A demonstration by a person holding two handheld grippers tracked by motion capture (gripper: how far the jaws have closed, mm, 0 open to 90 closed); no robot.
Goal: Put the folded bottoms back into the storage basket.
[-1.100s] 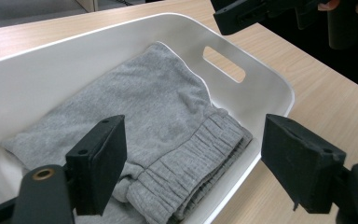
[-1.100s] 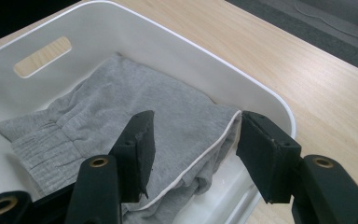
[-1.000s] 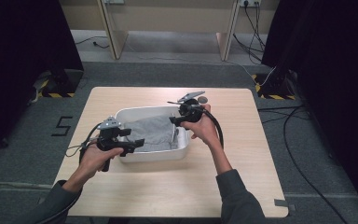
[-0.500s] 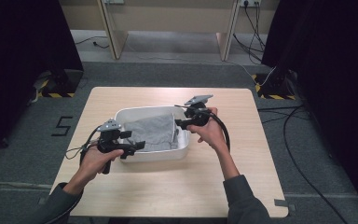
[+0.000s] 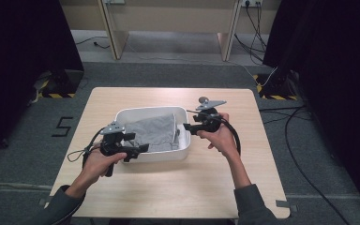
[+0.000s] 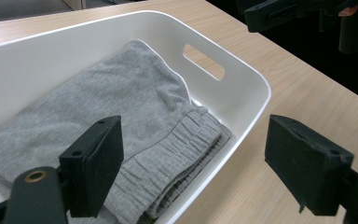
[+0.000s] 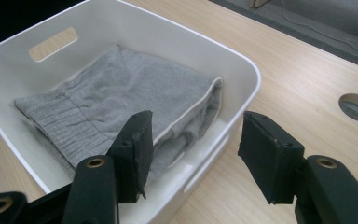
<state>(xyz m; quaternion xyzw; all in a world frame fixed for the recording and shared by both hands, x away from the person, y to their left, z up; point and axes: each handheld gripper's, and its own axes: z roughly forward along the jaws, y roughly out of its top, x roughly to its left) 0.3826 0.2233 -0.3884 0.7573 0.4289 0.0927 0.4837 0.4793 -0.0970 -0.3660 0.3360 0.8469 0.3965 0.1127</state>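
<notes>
Straddling the tub (image 5: 152, 157) rim at frame centre, left gripper (image 5: 140, 149) and right gripper (image 5: 190, 129) stand open, empty; square both jaws before closing.

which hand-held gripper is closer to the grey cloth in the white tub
Left. The left hand-held gripper is open over the white tub near rim, beside the grey cloth. The right hand-held gripper is open at the right rim, slightly farther.
</notes>
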